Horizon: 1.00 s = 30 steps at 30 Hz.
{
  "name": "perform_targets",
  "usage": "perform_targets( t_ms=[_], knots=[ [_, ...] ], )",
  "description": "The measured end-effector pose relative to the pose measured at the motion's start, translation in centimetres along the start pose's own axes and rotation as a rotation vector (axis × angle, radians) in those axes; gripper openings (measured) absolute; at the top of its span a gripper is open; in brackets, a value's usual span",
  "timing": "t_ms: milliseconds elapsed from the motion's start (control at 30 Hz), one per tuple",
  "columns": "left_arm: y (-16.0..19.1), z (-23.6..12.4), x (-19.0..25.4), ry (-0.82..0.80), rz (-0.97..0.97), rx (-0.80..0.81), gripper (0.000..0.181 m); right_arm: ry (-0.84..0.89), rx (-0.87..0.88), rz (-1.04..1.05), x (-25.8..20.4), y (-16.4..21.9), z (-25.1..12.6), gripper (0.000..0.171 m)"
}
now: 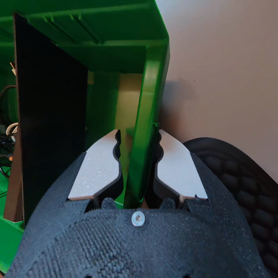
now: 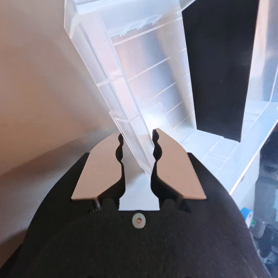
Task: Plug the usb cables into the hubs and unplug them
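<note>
My left gripper [image 1: 139,130] straddles the right side wall of a green plastic bin [image 1: 105,30], one finger inside and one outside, closed on that wall. My right gripper [image 2: 137,132] straddles the left side wall of a clear plastic bin [image 2: 150,67] the same way, closed on it. At the far left of the left wrist view, behind a black divider [image 1: 51,105] in the green bin, lie tangled black and white cables [image 1: 10,135]. No hub or plug can be made out in either view.
A black divider panel [image 2: 218,75] stands in the clear bin. A pale wall [image 1: 225,75] is close behind both bins. A black bumpy-textured object [image 1: 240,195] sits to the right of the green bin. A small blue item [image 2: 246,216] lies low right.
</note>
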<state>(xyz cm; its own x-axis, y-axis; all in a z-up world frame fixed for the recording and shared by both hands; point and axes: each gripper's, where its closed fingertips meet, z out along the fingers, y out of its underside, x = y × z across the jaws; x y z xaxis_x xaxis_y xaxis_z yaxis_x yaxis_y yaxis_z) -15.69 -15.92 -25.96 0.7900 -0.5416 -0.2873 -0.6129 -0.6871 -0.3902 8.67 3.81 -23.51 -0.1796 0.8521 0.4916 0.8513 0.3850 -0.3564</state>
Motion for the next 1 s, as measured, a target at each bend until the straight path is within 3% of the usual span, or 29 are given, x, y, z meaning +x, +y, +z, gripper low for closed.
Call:
perform_targets(
  t_ms=[33,133,767,867,1000],
  knots=[
    [-0.1,0.0,0.2,0.012,0.007,0.006,0.042,0.008,0.003,0.032,0.2,0.6,-0.4,0.037],
    [-0.4,0.2,0.6,0.039,0.003,0.030,0.031,0.061,-0.012,0.074,1.4,2.5,-0.7,0.037],
    [-1.3,1.8,-3.5,-0.027,-0.042,0.030,0.031,0.307,-0.239,0.193,10.9,8.9,3.6,0.038],
    [-1.5,2.3,-4.8,-0.053,-0.044,0.031,0.031,0.329,-0.173,0.241,12.0,9.0,4.1,0.050],
    [-2.0,3.1,-7.2,-0.123,-0.033,0.034,0.033,0.289,0.131,0.379,12.0,4.5,1.0,0.054]
  ],
)
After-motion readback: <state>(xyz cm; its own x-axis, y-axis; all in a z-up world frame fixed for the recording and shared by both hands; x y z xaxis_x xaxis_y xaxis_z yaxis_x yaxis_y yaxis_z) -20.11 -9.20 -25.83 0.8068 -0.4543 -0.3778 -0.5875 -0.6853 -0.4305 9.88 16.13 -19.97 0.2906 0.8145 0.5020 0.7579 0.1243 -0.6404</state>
